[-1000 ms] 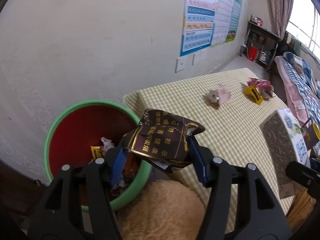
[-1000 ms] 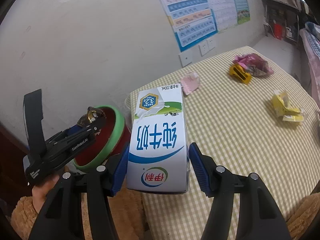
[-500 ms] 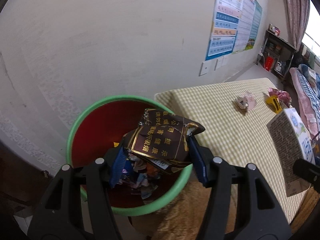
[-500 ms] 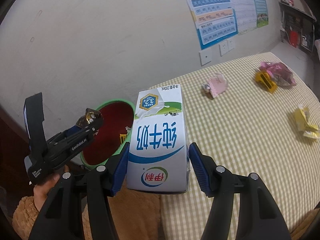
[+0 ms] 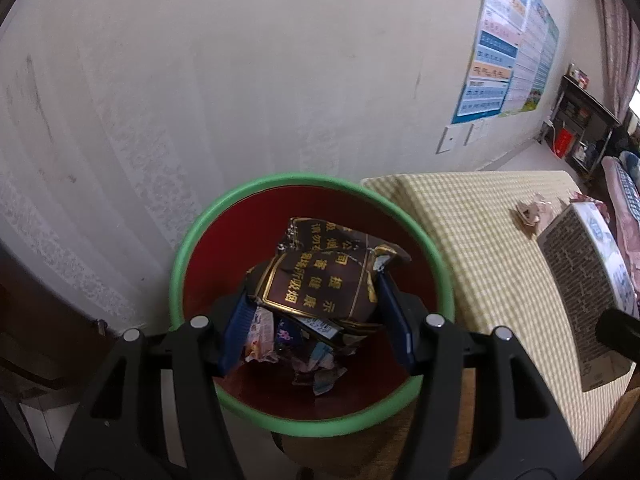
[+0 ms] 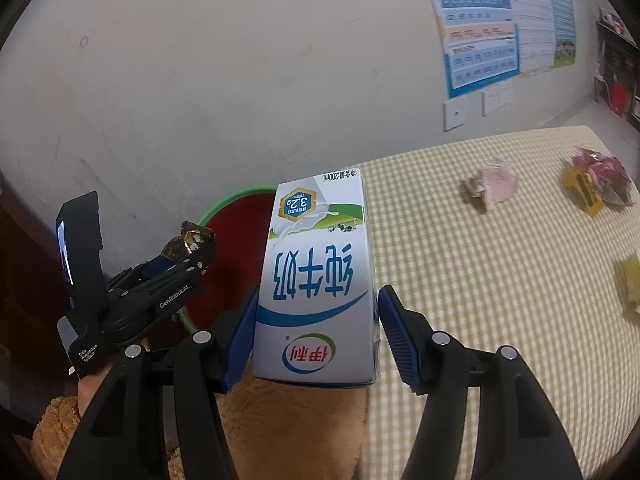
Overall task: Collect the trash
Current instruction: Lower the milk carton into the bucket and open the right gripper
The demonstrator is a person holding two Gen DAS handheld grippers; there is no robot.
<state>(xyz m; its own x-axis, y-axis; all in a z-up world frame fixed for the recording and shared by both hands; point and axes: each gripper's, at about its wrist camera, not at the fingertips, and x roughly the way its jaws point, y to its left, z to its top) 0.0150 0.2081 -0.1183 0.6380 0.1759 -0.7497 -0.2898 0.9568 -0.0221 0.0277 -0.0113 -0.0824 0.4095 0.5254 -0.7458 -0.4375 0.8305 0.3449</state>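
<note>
My left gripper (image 5: pixel 316 320) is shut on a crumpled brown and gold cigarette pack (image 5: pixel 320 280) and holds it over the open mouth of the red bin with a green rim (image 5: pixel 200 236). Several wrappers (image 5: pixel 316 360) lie in the bin's bottom. My right gripper (image 6: pixel 316 320) is shut on a white and blue milk carton (image 6: pixel 316 272), held at the table's near left edge. The right wrist view shows the left gripper (image 6: pixel 188 252) over the bin (image 6: pixel 236 216). The carton also shows in the left wrist view (image 5: pixel 588 280).
The yellow checked table (image 6: pixel 480 280) carries a pink crumpled wrapper (image 6: pixel 492 186), a yellow and magenta wrapper pile (image 6: pixel 596 184) and a yellow scrap (image 6: pixel 632 284) at the right edge. The bin stands on the floor between wall and table. Posters (image 6: pixel 500 20) hang on the wall.
My left gripper has swung left from the table edge to over the bin, still holding the pack. My right gripper has followed leftward with the carton.
</note>
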